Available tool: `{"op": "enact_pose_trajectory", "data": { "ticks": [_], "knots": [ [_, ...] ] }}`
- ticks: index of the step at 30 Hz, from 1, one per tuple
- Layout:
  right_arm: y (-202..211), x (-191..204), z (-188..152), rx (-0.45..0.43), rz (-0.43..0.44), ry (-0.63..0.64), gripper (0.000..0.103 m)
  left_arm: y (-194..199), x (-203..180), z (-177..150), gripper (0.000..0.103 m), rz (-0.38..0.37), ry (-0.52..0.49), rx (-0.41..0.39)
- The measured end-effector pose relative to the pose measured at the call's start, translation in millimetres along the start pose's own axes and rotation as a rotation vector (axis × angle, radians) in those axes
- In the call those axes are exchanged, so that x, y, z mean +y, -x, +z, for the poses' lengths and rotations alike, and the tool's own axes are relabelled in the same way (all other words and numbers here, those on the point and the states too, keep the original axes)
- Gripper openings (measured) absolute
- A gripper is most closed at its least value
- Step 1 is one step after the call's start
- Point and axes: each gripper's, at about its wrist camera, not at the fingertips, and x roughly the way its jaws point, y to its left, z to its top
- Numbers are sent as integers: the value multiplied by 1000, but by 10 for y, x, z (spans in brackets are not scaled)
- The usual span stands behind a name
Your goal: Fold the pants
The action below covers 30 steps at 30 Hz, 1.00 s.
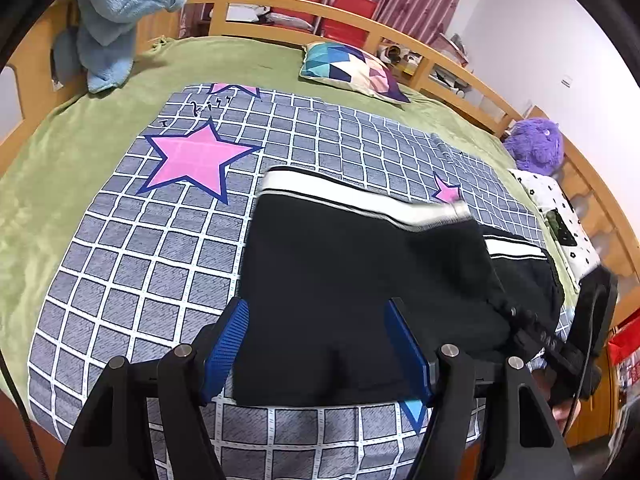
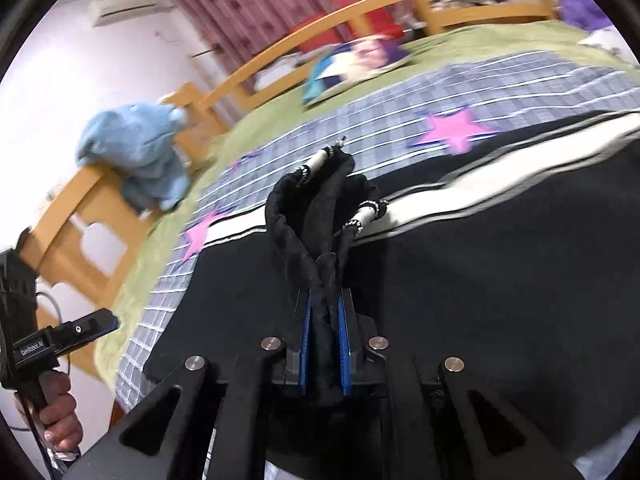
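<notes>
Black pants (image 1: pixel 340 280) with a white side stripe (image 1: pixel 344 196) lie on the checked grey sheet. My left gripper (image 1: pixel 316 316) is open, its blue pads on either side of the near hem, holding nothing. My right gripper (image 2: pixel 325 304) is shut on the bunched black waistband (image 2: pixel 316 232), with its white-tipped drawstrings (image 2: pixel 368 214) hanging out, and lifts it over the pants (image 2: pixel 480 280). The right gripper also shows at the right of the left wrist view (image 1: pixel 532 328), and the left gripper at the far left of the right wrist view (image 2: pixel 96 324).
The checked sheet with pink stars (image 1: pixel 192 156) covers a green blanket (image 1: pixel 48 160) on a wooden-framed bed (image 1: pixel 360 20). A patterned pillow (image 1: pixel 352 70) lies at the back, a blue plush (image 1: pixel 116 12) on the left rail, a purple plush (image 1: pixel 536 144) at right.
</notes>
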Motion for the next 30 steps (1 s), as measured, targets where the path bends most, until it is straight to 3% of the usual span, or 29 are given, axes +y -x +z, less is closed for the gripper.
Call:
{"op": "enact_pose_trajectory", "data": {
  "ticks": [2,4,6,7,10,15,16,17,19,21,23,25,26,28,30],
  "knots": [
    [-38,-74,-111,70,-31,38,20,-3,-13,-3,68,-7,30,15],
    [-232,-131,-295,212,-55,54,24,-56,-26,-20,68,-9,70,38],
    [-174,-81,-387,191,-52,123,32,-109,-22,-71,69,-16,87,40],
    [-124,-42,-358,185,-56,153,41,-138,-17,-107,69,-9,82,34],
    [53,51,-169,73,-46,154,58,-247,1,-195,69,38,58,45],
    [-302,258,213,5,-119,207,59,-293,33,-241,69,49,74,63],
    [-480,254,274,20,-157,208,54,-281,28,-242,69,46,72,56],
    [-611,217,319,51,-185,202,9,-265,21,-243,69,52,69,47],
    [-702,148,424,80,-197,204,11,-240,7,-249,69,72,64,38],
    [-539,-11,503,7,-126,109,12,-223,5,-248,69,65,57,32],
    [-661,-124,462,77,-145,52,17,-212,0,-237,69,79,51,21],
    [-860,-111,347,171,-223,128,29,-202,4,-230,69,91,44,13],
    [-854,-96,310,184,-222,159,31,-185,13,-231,69,94,40,6],
    [-661,-68,287,178,-226,163,37,-131,37,-237,68,99,41,-21],
    [-345,-70,213,119,-212,115,40,-71,82,-234,68,112,49,-60]
  ]
}}
